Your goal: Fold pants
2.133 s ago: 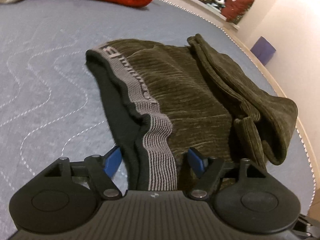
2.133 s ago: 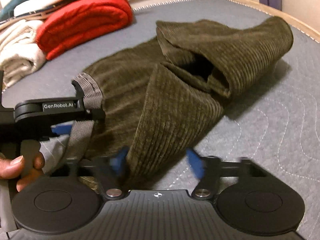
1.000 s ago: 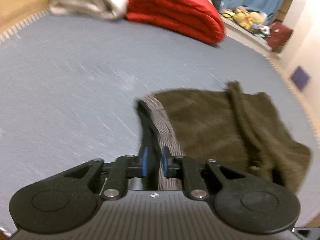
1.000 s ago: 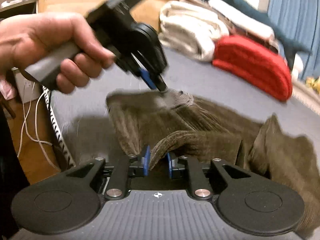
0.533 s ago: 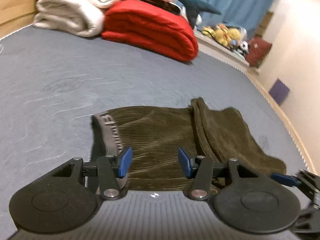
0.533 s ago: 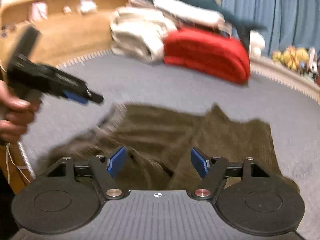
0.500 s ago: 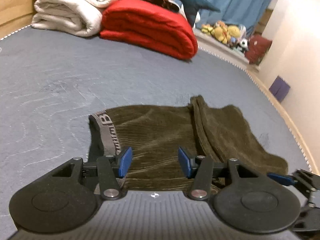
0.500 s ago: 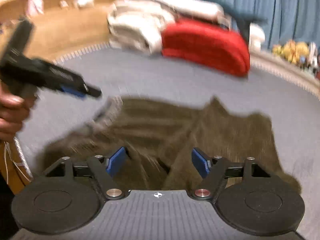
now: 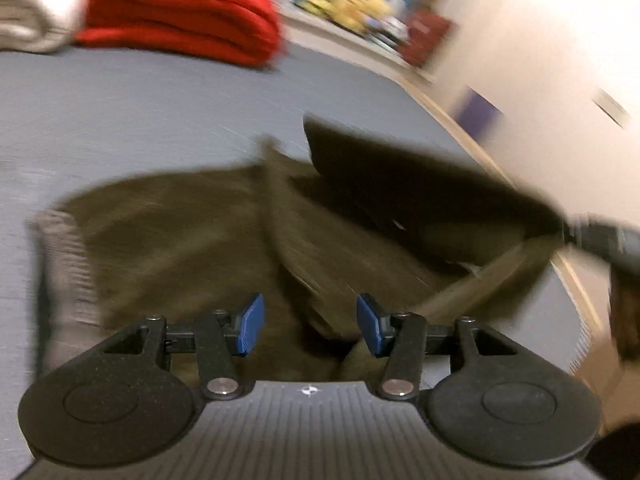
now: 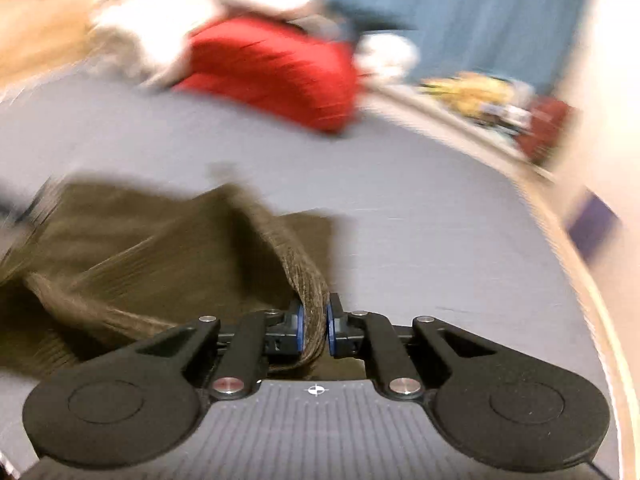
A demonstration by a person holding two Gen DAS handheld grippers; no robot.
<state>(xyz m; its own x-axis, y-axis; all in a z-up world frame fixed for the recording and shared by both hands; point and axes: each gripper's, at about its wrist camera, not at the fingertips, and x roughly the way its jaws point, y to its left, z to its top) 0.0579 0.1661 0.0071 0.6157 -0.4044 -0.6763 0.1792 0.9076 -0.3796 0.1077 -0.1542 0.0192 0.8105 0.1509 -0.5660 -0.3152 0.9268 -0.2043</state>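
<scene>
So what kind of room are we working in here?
Probably a bedroom: the pants lie on a grey quilted mattress, folded red bedding and white bedding are stacked at its far end, and soft toys line the ledge beyond.

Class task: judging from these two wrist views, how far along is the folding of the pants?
Done: olive corduroy pants lie bunched, partly doubled, on the grey quilted mattress. In hand: right claw pinches a fabric edge; left claw is open, empty. Left: flattening and final folds.
</scene>
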